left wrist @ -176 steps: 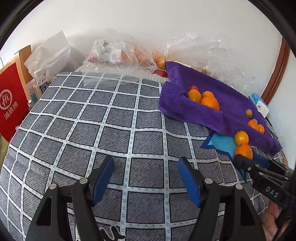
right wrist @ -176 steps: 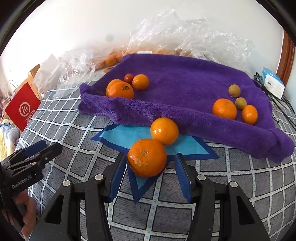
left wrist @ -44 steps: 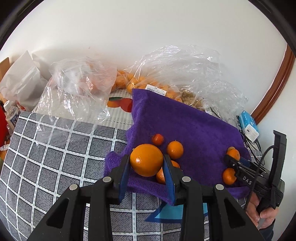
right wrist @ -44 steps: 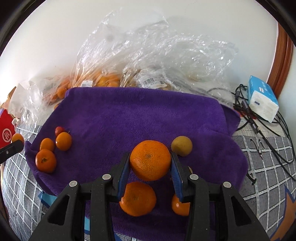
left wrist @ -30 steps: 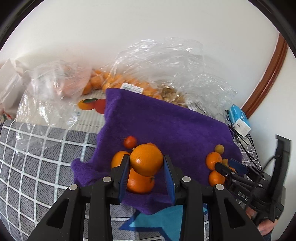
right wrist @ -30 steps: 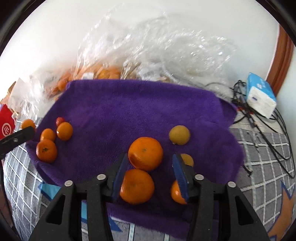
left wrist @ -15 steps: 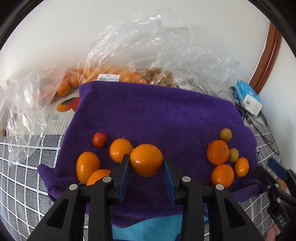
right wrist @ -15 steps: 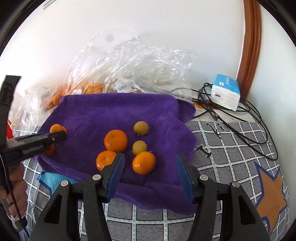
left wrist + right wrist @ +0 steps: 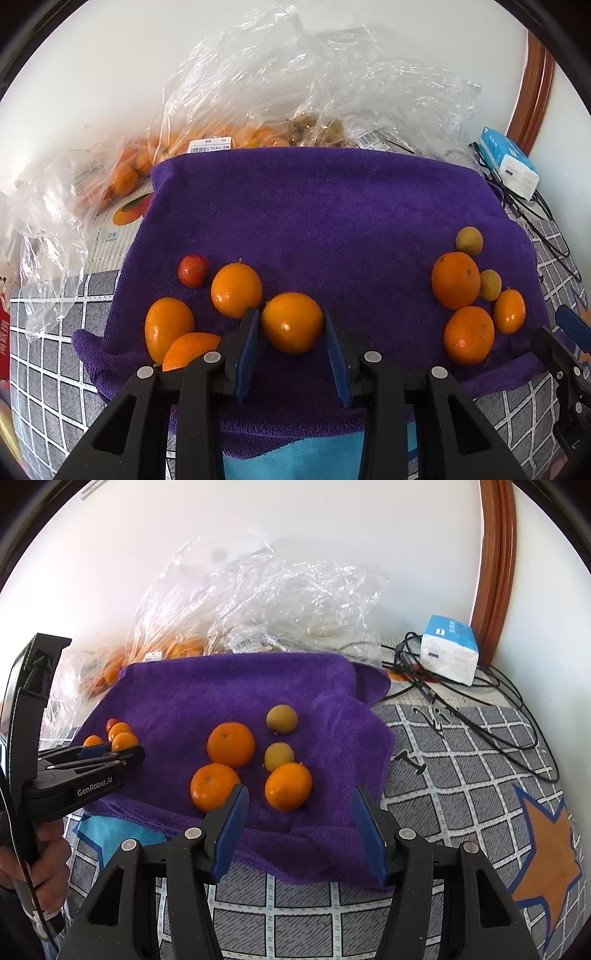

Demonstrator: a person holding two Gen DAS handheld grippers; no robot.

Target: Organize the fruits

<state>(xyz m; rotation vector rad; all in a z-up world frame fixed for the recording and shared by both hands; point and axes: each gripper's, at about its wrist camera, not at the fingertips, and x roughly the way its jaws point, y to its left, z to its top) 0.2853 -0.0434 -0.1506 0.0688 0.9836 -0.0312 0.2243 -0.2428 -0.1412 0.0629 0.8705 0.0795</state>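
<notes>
Orange [image 9: 291,322] clamped in left hand-held gripper [image 9: 291,347]; right hand-held gripper [image 9: 300,821] wide, empty.

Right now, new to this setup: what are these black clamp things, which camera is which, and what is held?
Each black clamp is a hand-held two-finger tool with its own fisheye camera. The left tool grips an orange above the purple towel, beside a group of three oranges and one small red fruit. The right tool is open and holds nothing; in front of it lie three oranges and two small yellowish fruits. Plastic bags of fruit sit behind the towel.
</notes>
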